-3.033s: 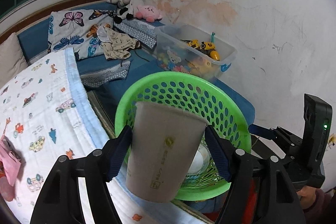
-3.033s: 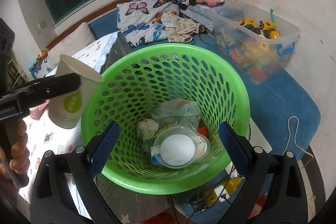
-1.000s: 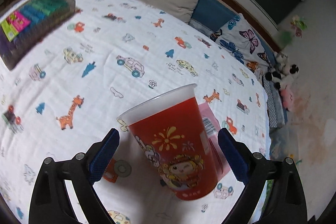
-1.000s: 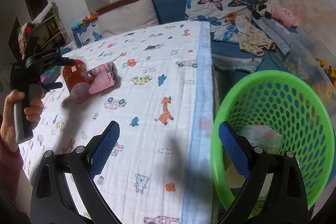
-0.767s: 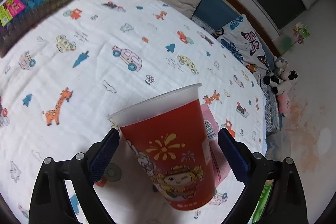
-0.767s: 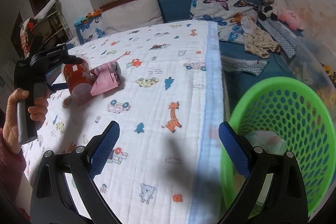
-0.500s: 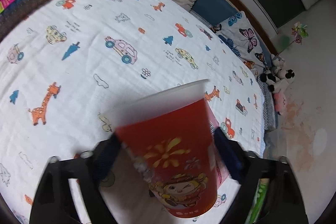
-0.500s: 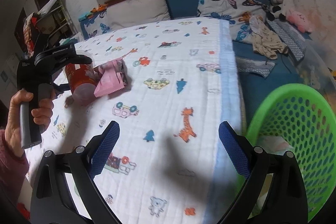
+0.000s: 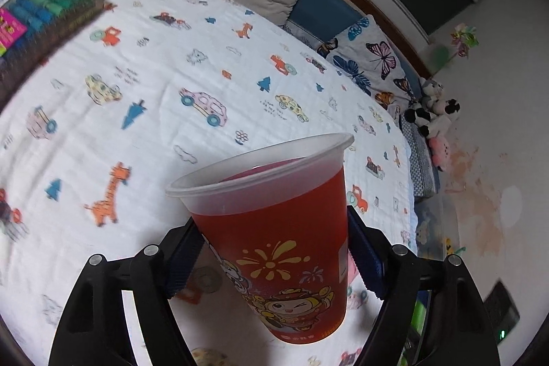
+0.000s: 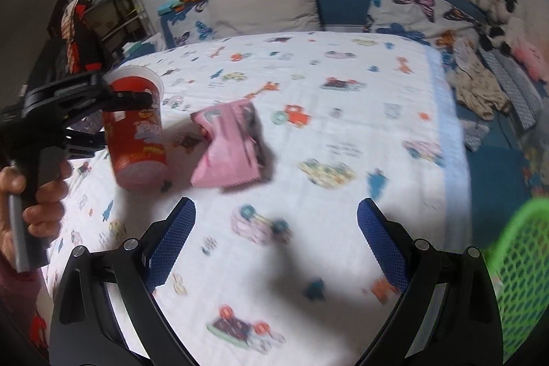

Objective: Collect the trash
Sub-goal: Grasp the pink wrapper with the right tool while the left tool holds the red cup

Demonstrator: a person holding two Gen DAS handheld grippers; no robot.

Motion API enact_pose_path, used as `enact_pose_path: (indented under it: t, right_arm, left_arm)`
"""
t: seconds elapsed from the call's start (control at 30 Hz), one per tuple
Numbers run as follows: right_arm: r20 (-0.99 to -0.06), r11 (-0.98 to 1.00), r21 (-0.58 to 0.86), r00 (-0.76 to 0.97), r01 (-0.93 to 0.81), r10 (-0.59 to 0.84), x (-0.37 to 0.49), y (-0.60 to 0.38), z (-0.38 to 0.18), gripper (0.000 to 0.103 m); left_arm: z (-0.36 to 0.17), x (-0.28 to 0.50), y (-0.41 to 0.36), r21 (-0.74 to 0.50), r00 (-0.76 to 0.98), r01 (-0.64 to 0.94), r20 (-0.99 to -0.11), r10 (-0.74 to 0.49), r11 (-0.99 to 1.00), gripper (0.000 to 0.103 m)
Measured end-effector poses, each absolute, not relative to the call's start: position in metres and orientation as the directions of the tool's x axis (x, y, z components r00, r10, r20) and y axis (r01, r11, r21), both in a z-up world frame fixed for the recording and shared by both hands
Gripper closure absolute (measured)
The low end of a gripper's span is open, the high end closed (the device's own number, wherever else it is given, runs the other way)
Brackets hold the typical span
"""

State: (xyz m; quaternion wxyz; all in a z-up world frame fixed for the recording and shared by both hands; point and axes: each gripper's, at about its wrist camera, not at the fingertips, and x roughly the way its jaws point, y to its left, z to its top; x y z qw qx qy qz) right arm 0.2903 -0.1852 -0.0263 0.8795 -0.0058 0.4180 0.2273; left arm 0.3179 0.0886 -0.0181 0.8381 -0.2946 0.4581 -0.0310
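A red plastic cup with a cartoon print and a clear rim sits between the blue pads of my left gripper. The jaws are closing and both pads touch the cup's sides. In the right wrist view the same cup leans in the left gripper over the bed's left side, a hand on the handle. A pink wrapper lies on the blanket just right of the cup. My right gripper hovers open over the blanket with nothing between its fingers. The green basket shows at the right edge.
The bed carries a white blanket printed with cars and giraffes. A box of coloured markers lies at its far left. Pillows line the headboard. Plush toys and loose clothes lie on the blue mat beside the bed.
The left gripper's jaws have come in from wide of the red cup to touch its sides. The right gripper has swung left over the bed, and the basket has slid to the frame's right edge.
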Motion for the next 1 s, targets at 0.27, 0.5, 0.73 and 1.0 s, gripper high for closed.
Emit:
enact_pose_path:
  t: [0.27,0.5,0.73,1.0]
  right_arm:
    - [-0.745,0.864,0.145,0.522,-0.482,0.416,0.322,-0.138,-0.030,0.009]
    - [-0.761,0.849,0.135,0.495,-0.510,0.419,0.351,-0.109,-0.041,0.011]
    - [-0.791,0.856,0.125,0.470,-0.502,0.391,0.375,-0.094,-0.058,0.017]
    - [-0.800,0.854,0.132,0.455,-0.503,0.391,0.372,-0.096,-0.064,0.046]
  left_arm:
    - [-0.011,0.304,0.120,-0.508,0.566,-0.210,-0.760,-0.320,0.836,0.028]
    - [-0.009,0.294,0.136,-0.483,0.566,-0.193,-0.766,-0.305,0.854,0.028]
    - [-0.015,0.291,0.146,-0.477,0.557,-0.201,-0.774,-0.300,0.856,0.028]
    - [-0.019,0.292,0.143,-0.476,0.551,-0.192,-0.776,-0.307,0.858,0.028]
